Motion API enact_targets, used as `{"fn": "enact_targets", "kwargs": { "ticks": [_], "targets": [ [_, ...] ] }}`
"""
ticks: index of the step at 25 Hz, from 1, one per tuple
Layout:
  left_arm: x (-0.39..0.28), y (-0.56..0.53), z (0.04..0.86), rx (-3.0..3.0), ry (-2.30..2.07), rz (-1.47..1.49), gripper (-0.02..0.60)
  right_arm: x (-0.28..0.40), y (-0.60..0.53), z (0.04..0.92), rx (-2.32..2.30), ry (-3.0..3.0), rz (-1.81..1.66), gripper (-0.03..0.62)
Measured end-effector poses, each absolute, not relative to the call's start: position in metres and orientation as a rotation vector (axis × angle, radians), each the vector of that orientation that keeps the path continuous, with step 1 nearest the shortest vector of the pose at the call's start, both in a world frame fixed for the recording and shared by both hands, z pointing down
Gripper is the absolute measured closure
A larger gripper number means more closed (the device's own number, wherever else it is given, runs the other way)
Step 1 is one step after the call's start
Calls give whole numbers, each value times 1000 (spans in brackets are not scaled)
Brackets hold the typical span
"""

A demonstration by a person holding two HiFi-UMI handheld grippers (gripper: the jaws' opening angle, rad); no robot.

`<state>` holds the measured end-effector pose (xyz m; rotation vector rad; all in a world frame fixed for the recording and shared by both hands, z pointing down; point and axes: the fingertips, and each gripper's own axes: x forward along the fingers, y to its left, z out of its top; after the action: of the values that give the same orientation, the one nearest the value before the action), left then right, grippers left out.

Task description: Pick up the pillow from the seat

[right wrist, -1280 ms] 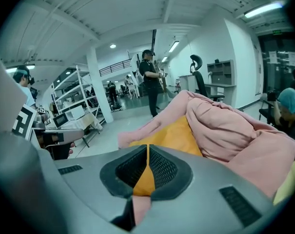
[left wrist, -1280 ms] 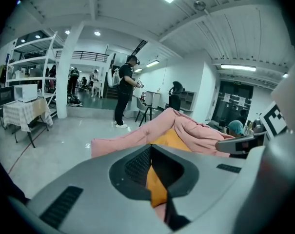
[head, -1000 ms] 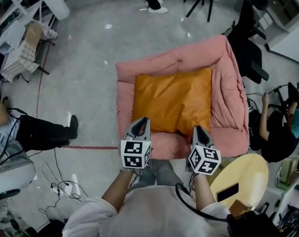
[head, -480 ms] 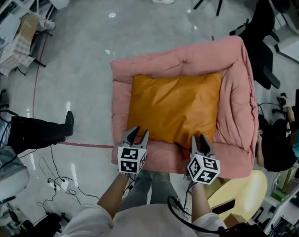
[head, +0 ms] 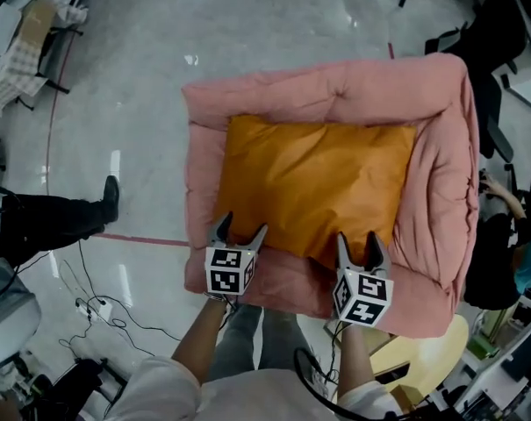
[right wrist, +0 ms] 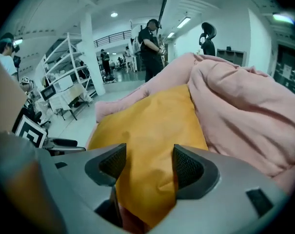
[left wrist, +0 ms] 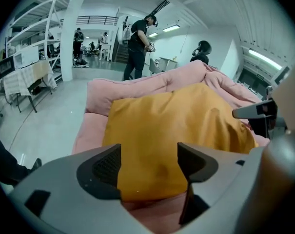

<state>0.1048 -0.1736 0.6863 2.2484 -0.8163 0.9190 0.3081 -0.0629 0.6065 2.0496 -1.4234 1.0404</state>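
**Both grippers released, jaws astride the near edge of the pillow on the seat.**

Head view: orange pillow lies flat in the centre of the pink seat, w/ padded rim at its 9, 12 and 3 o'clock. Your L gripper sits at the pillow's 7 o'clock corner, R gripper at 5 o'clock. Both tip pairs reach over the near edge. Left gripper view: L gripper jaws apart, not clenched. Pillow edge fills the gap betw. them, seat fabric under it. R gripper shows at 3 o'clock, a person at 12 o'clock beyond the seat. Right gripper view: R gripper jaws apart, pillow corner betw. the pads, fabric just beside both. Seat rim bulges at 2 o'clock, L gripper at 9 o'clock.
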Motion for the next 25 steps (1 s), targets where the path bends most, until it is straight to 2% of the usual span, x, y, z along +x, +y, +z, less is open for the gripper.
{"fn": "enact_targets", "kwargs": {
  "ticks": [8, 17, 22, 25],
  "targets": [
    [110, -186, 747, 2156, -820, 970, 209, 321, -71, 643, 1984, -1335, 1073, 307],
    [125, -185, 778, 2164, -794, 957, 207, 331, -76, 678, 1892, -1269, 1203, 310],
    [132, -186, 788, 2150, -789, 967, 208, 335, -81, 690, 1866, -1222, 1149, 312],
    [137, -186, 792, 2141, -794, 980, 223, 335, -84, 695, 1855, -1219, 1119, 340]
  ]
}}
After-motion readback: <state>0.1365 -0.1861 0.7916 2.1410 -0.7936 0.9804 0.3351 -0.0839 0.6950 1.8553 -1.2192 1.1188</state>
